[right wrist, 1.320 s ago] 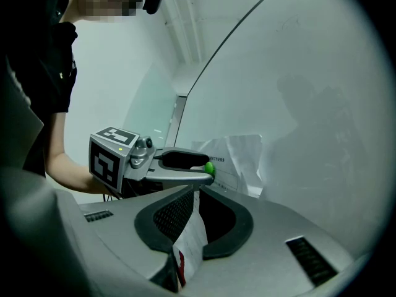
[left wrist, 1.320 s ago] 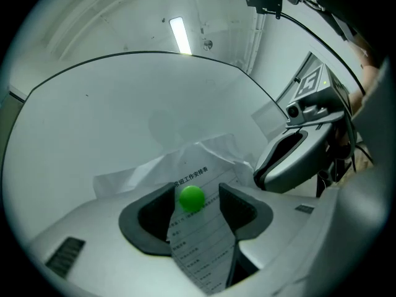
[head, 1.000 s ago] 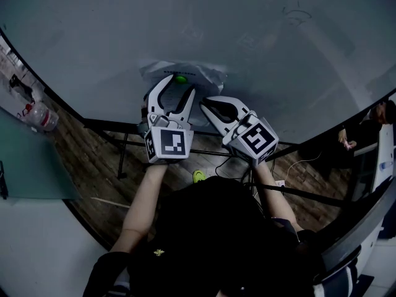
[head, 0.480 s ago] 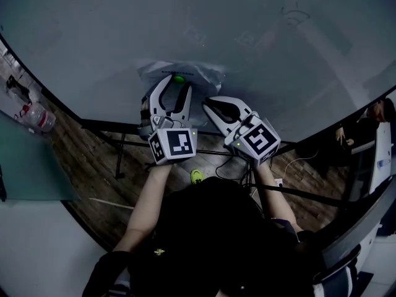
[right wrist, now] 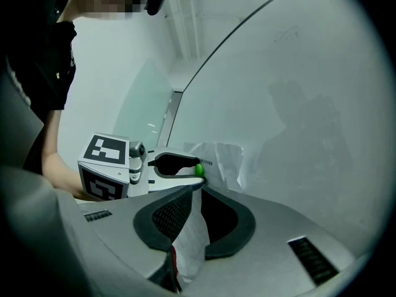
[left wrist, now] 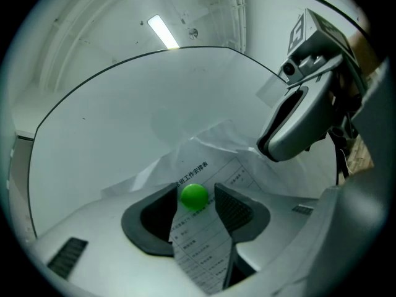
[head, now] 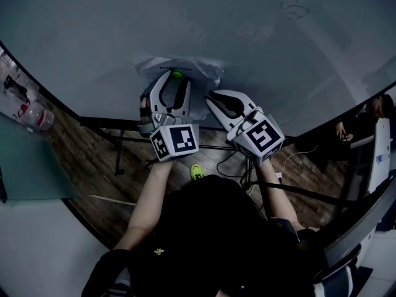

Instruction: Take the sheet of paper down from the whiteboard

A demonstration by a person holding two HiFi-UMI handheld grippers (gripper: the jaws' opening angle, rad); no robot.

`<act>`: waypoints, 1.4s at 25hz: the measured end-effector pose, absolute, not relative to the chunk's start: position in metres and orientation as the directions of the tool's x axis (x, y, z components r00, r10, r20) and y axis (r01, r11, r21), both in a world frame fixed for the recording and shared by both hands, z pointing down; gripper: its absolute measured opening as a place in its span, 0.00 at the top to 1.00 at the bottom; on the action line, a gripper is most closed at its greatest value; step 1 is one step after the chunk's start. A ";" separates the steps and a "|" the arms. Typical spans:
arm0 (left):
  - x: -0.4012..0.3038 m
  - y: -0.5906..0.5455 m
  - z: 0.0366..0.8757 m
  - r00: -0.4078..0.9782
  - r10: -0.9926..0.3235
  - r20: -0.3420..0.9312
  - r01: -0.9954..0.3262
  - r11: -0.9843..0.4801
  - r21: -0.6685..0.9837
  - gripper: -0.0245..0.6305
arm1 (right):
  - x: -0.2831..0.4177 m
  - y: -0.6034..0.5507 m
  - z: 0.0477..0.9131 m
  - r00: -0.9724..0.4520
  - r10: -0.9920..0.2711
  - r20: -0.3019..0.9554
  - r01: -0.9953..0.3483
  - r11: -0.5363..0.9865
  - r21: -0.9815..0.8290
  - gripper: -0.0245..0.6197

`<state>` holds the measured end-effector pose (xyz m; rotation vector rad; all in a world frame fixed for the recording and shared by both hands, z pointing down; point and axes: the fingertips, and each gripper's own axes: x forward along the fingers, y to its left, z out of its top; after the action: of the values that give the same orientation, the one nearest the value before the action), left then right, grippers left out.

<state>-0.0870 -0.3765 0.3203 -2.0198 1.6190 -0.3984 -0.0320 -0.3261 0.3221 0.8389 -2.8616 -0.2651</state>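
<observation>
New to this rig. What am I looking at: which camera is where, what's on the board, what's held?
No robot: a person holds a two-jaw gripper in each hand, facing a whiteboard. One view is from a head camera looking down; the other two ride on the grippers, looking along their jaws. A printed sheet of paper hangs on the board under a round green magnet. The left gripper has its jaws either side of that magnet, and they have just been closing; whether they press it I can't tell. The right gripper has the sheet's edge between its jaws, which have just been opening, not clamping it.
</observation>
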 end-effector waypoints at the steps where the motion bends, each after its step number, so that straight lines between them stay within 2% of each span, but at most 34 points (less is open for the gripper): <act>1: -0.087 -0.377 0.320 0.243 -0.966 -0.089 -0.815 -0.154 -0.559 0.68 | -0.032 -0.327 0.321 -0.830 -0.550 0.094 -0.521 0.825 0.220 0.87; 19: -0.093 -0.374 0.318 0.254 -0.963 -0.094 -0.815 -0.161 -0.556 0.76 | -0.014 -0.344 0.297 -0.686 -0.724 0.067 -0.676 0.669 0.309 0.80; 35: -0.085 -0.371 0.317 0.267 -0.960 -0.079 -0.798 -0.174 -0.577 0.76 | -0.014 -0.350 0.274 -0.630 -0.775 0.053 -0.700 0.596 0.393 0.80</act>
<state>-0.0855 -0.3707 0.3171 -2.0289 1.5823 -0.4154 -0.0136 -0.3503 0.2739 1.2221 -2.6065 -0.5007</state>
